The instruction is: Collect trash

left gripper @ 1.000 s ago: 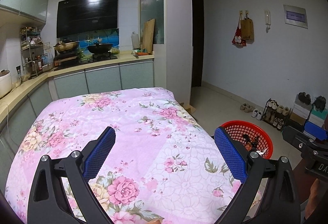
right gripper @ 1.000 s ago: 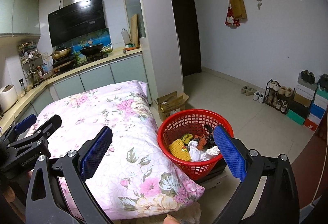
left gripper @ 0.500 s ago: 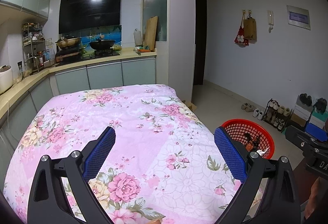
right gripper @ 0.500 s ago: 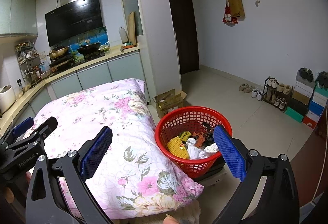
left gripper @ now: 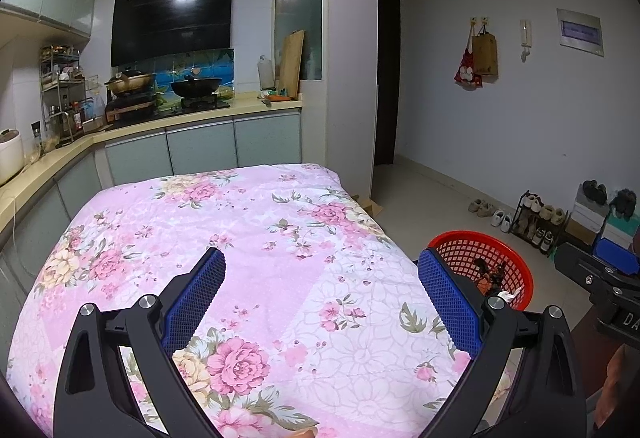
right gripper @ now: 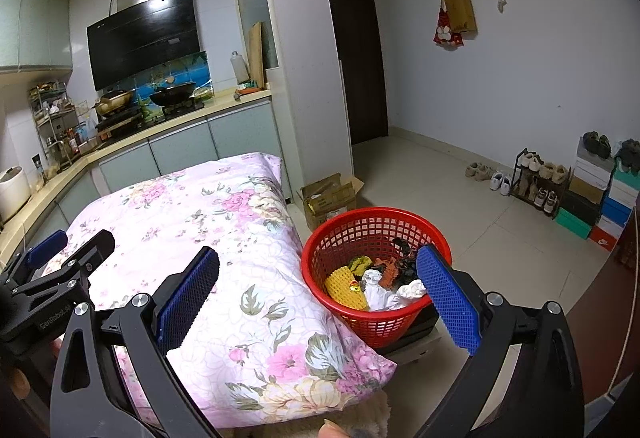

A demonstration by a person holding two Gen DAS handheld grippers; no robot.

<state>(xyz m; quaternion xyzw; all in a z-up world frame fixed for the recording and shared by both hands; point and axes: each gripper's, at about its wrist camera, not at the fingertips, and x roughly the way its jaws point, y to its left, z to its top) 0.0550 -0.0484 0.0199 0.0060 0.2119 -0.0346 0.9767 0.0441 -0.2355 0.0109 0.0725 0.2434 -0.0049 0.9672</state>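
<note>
A red mesh basket (right gripper: 340, 238) stands on the floor beside the table's right side; it also shows in the left wrist view (left gripper: 460, 244). It holds crumpled white paper (right gripper: 380, 292), a yellow mesh piece (right gripper: 344, 286) and dark and orange scraps. My left gripper (left gripper: 320, 298) is open and empty above the pink floral cloth (left gripper: 240, 238) on the table. My right gripper (right gripper: 318, 294) is open and empty, held above the cloth's front right corner and the basket. No loose trash shows on the cloth.
A kitchen counter (left gripper: 180, 117) with stove and pans runs behind and left of the table. An open cardboard box (right gripper: 328, 197) sits on the floor beyond the basket. A shoe rack (right gripper: 536, 177) and stacked shoe boxes (right gripper: 608, 205) line the right wall.
Both grippers have drifted slightly up and back, so the table and basket sit a little lower in view. Both stayed open and empty.
</note>
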